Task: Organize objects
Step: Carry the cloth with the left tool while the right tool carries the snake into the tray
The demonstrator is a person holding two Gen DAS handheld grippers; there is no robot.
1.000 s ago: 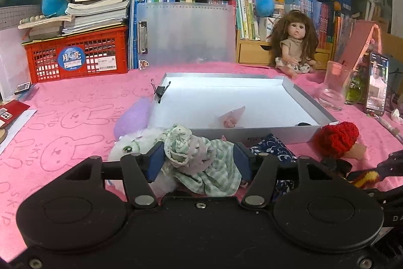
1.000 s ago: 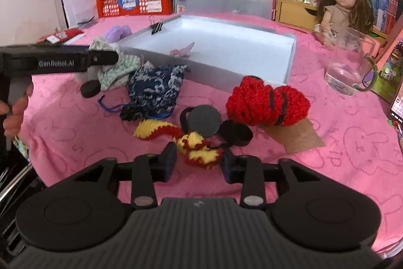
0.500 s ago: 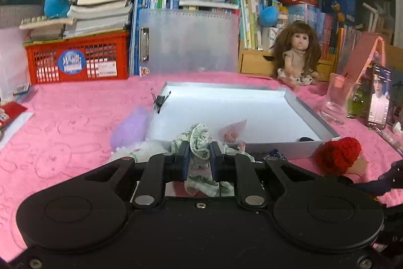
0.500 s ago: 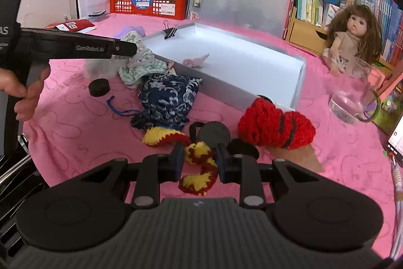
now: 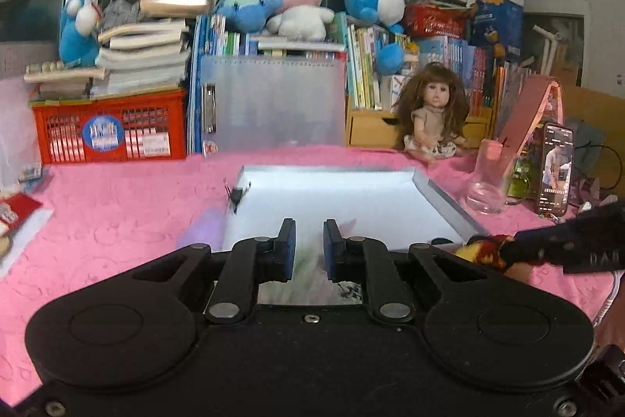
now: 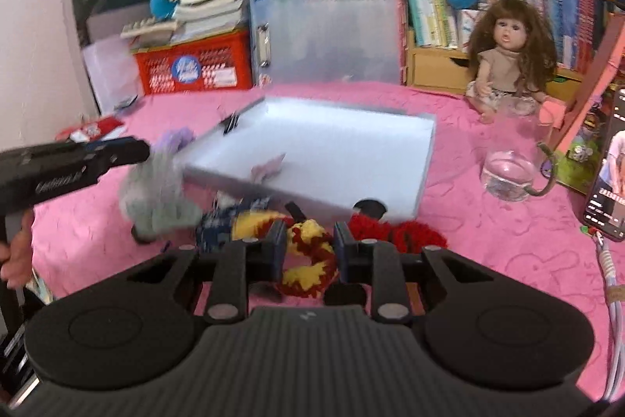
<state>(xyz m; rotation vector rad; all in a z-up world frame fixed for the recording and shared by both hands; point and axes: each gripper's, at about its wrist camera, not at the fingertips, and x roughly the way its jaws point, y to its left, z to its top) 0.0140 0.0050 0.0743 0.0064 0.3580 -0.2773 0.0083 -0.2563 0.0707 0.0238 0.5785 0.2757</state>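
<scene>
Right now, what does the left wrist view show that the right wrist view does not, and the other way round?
Only the left wrist view: the left gripper up close. Only the right wrist view: the blue patterned pouch, the red knitted piece, and the green checked cloth hanging from the left gripper. Both: the white tray, the doll, and the yellow and red knitted toy in the right gripper.

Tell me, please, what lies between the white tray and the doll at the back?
Only bare pink tablecloth separates the white tray from the doll; the right wrist view shows it best. The glass cup stands off to the side.
</scene>
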